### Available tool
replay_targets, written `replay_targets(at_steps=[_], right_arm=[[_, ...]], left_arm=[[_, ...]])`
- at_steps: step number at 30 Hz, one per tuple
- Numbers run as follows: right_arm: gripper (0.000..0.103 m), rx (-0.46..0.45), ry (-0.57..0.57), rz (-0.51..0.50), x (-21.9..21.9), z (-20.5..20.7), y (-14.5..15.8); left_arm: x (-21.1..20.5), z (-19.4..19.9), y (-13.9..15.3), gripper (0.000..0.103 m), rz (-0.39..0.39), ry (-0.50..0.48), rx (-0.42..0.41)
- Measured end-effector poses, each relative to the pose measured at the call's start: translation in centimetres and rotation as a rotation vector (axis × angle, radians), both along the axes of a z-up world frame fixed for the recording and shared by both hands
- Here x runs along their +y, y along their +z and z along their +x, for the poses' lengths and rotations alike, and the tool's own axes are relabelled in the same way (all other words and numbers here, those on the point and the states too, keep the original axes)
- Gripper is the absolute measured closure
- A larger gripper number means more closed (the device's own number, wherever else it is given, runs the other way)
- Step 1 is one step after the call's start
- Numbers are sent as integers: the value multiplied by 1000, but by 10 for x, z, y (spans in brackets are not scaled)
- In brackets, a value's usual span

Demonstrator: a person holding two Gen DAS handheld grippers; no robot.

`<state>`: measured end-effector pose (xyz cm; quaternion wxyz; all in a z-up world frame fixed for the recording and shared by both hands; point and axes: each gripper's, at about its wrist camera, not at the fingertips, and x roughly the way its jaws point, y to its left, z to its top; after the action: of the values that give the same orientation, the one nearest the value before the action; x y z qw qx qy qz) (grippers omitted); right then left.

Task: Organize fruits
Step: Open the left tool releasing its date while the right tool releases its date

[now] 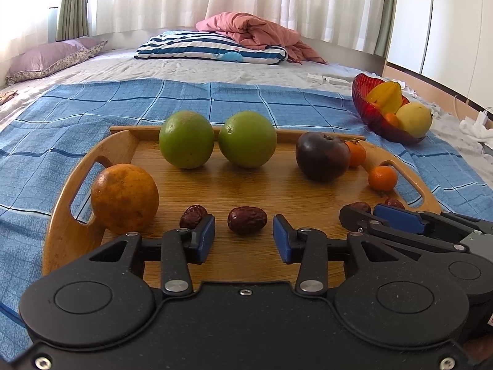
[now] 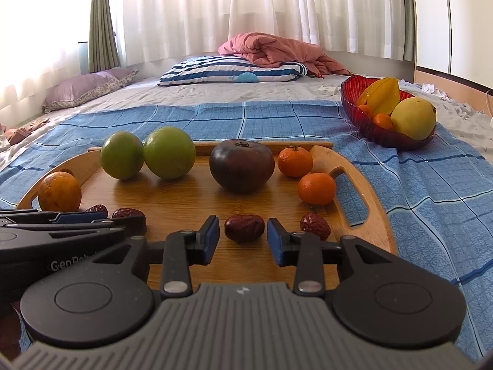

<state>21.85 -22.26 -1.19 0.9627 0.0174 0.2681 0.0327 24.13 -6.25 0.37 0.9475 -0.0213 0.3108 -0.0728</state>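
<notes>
A wooden tray (image 1: 215,185) (image 2: 185,197) on a blue checked cloth holds two green fruits (image 1: 186,143) (image 1: 247,139), a large orange (image 1: 124,198), a dark purple fruit (image 1: 322,156) (image 2: 242,166), two small tangerines (image 2: 295,161) (image 2: 316,188) and several red dates. My left gripper (image 1: 244,236) is open with a date (image 1: 247,219) just ahead between its fingers. My right gripper (image 2: 242,236) is open around another date (image 2: 244,227). A red glass bowl (image 1: 366,104) (image 2: 357,111) at the right holds a starfruit, a yellow fruit and tangerines.
The tray lies on a bed. Behind it are a striped pillow (image 1: 212,47), a pink blanket (image 1: 255,30), a purple pillow (image 1: 52,58) at the left and curtains. The two grippers sit side by side over the tray's near edge.
</notes>
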Motion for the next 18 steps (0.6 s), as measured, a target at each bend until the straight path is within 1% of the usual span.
replay_targets(at_steps=[4, 8, 11, 13, 17, 18], right_arm=[[48, -4, 0, -3, 1, -4, 2], [42, -4, -7, -1, -1, -7, 4], [41, -7, -4, -2, -1, -11, 5], [39, -12, -7, -8, -1, -14, 6], [35, -21, -9, -6, -2, -21, 8], [34, -23, -11, -5, -2, -22, 8]], left_arm=[[2, -4, 2, 56, 7, 8, -2], [5, -8, 4, 52, 12, 17, -1], [7, -12, 5, 47, 15, 25, -5], [9, -16, 6, 43, 19, 32, -7], [11, -23, 9, 38, 29, 39, -15], [12, -25, 10, 34, 31, 42, -17]])
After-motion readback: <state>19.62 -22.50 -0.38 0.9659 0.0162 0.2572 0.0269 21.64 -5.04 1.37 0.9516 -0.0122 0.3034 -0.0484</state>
